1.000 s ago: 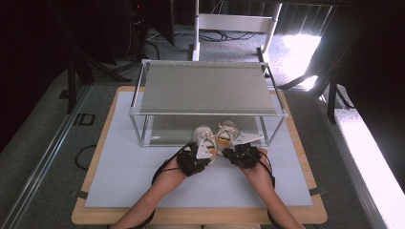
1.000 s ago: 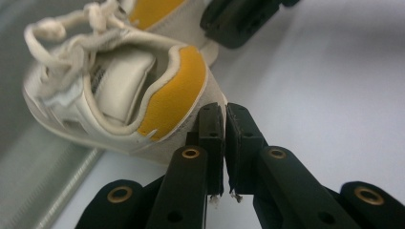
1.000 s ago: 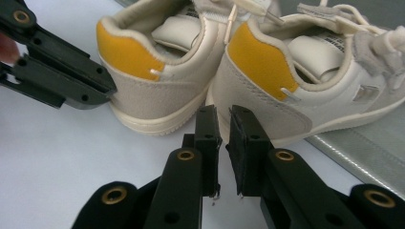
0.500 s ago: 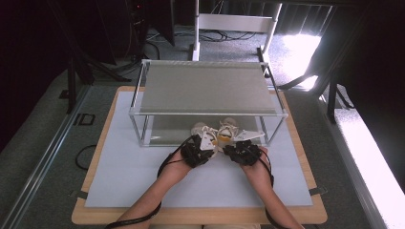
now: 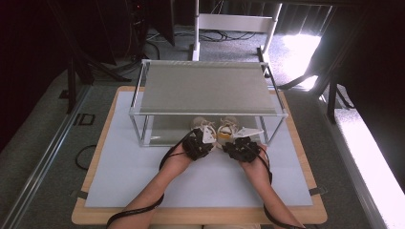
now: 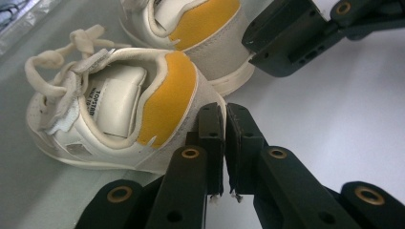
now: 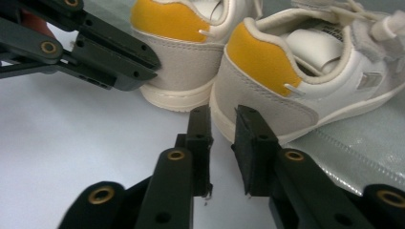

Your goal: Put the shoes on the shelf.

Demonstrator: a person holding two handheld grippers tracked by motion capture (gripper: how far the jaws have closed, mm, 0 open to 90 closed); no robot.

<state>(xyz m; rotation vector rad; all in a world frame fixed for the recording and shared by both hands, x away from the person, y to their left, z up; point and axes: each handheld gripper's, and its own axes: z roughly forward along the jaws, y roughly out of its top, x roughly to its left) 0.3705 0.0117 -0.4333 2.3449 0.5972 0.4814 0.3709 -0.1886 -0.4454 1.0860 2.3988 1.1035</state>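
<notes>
Left claw [image 6: 224,143]: jaws closed together with only a hairline between the pads, nothing gripped. Its tips sit at the heel of the left shoe [image 6: 119,109] — a small cream shoe with a yellow heel patch and pale laces — touching or just short of the grey heel panel; contact cannot be confirmed.

Right claw [image 7: 222,138]: jaws parted by a narrow gap and just now opening, nothing between them. Its tips stand just behind the heel of the right shoe [image 7: 296,76], not pressing on it.

Beyond and beside each claw, the other claw appears as a black jaw assembly next to the neighbouring shoe's heel. The two shoes lie side by side, heels toward the claws, toes pointing away, close together but not visibly touching.

In the high view, left claw [image 5: 199,143] and right claw [image 5: 242,147] are held near each other on the white mat of the tabletop [image 5: 119,191], a forearm behind each. Directly ahead of them the pair of shoes [image 5: 215,128] sits at the front edge of the lower level of a metal-framed shoe rack [image 5: 207,88], partly under its grey top shelf.
</notes>
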